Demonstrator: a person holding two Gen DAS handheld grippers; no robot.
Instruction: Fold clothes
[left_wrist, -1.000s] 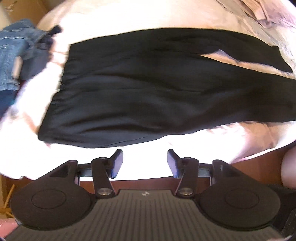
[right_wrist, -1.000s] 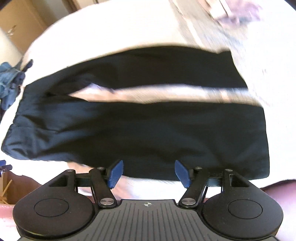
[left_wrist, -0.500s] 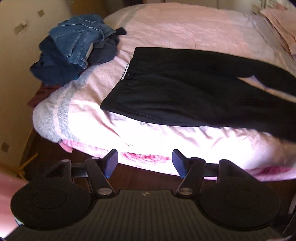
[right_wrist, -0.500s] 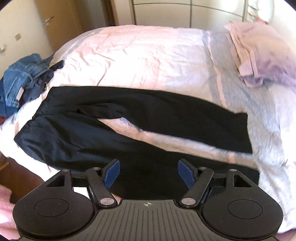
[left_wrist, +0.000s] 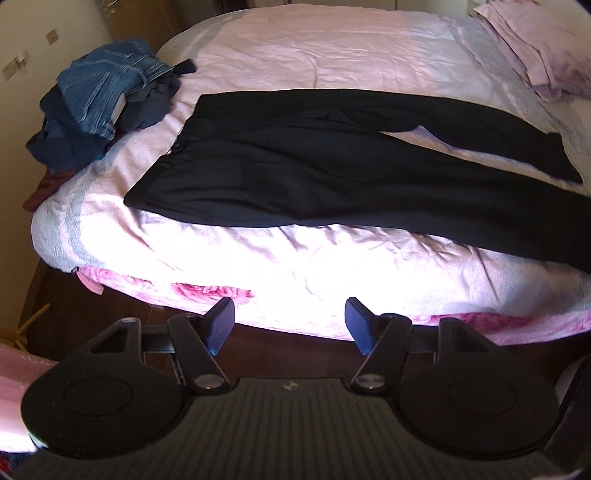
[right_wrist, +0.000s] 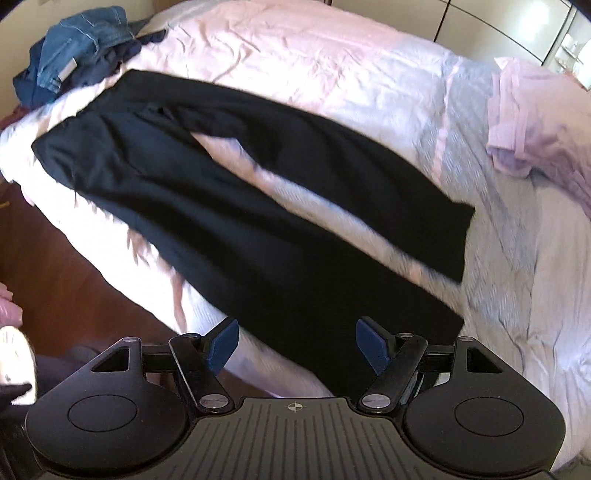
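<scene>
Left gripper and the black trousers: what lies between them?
In the left wrist view, only bare pink bedding lies between the left gripper and the black trousers; nothing else is there.

Each hand-held gripper (left_wrist: 289, 325) (right_wrist: 296, 345): black ribbed body w/ round discs, silver screws, blue pads.

Both wrist views overlook the bed (left_wrist: 332, 48); shared trousers (right_wrist: 229, 206).
</scene>
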